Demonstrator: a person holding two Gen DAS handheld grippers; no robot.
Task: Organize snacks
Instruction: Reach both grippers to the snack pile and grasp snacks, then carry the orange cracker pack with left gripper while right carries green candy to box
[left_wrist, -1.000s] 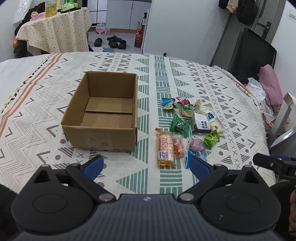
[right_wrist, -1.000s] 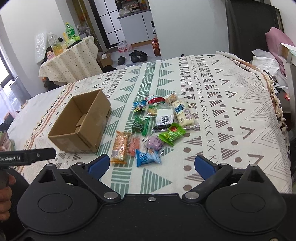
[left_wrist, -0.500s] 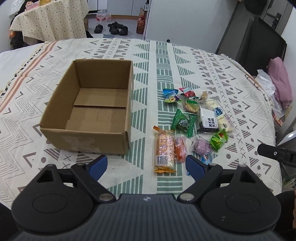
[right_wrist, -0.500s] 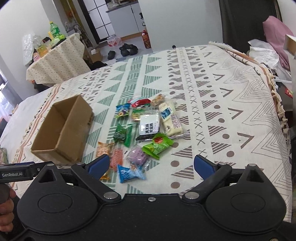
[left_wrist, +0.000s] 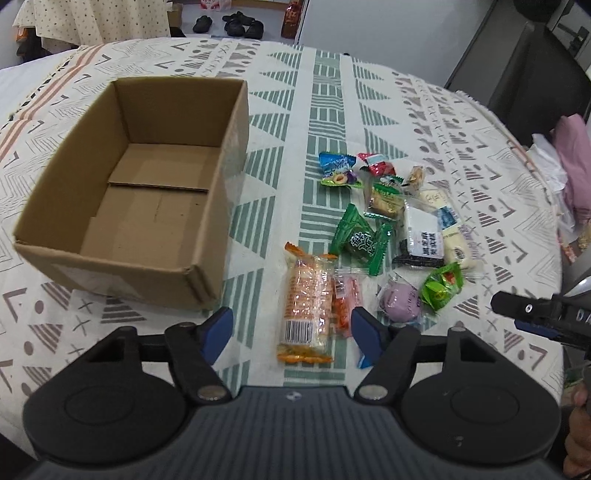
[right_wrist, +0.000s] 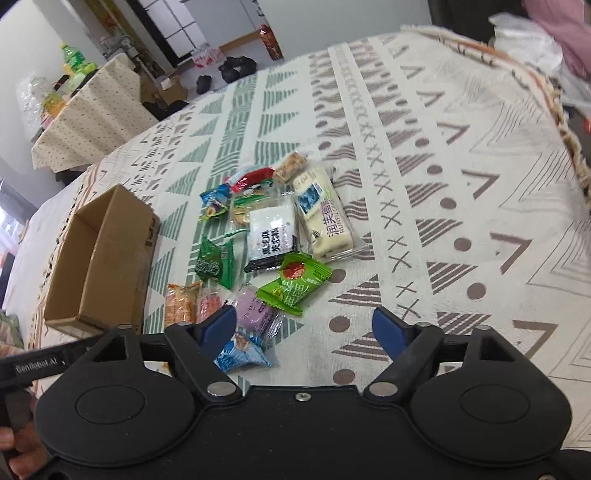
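Observation:
An open, empty cardboard box (left_wrist: 140, 206) stands on the patterned tablecloth; it also shows in the right wrist view (right_wrist: 99, 258). Right of it lies a pile of wrapped snacks. My left gripper (left_wrist: 291, 334) is open and empty, its fingers either side of a long orange packet (left_wrist: 304, 299). My right gripper (right_wrist: 304, 328) is open and empty, just over a bright green packet (right_wrist: 293, 282), with a purple packet (right_wrist: 255, 314) and a blue packet (right_wrist: 240, 352) by its left finger. Further back lie a dark green packet (right_wrist: 216, 260), a black-and-white packet (right_wrist: 271, 236) and a long white bar (right_wrist: 325, 218).
The tablecloth (right_wrist: 461, 206) stretches to the right of the snacks up to a fringed edge (right_wrist: 557, 107). A dark chair (left_wrist: 524, 70) and pink cloth (left_wrist: 572, 166) stand past the table's right side. A second covered table (right_wrist: 92, 118) stands far back.
Both grippers have moved forward and down toward the snack pile. The snacks and box look larger and nearer. Neither gripper has taken hold of anything.

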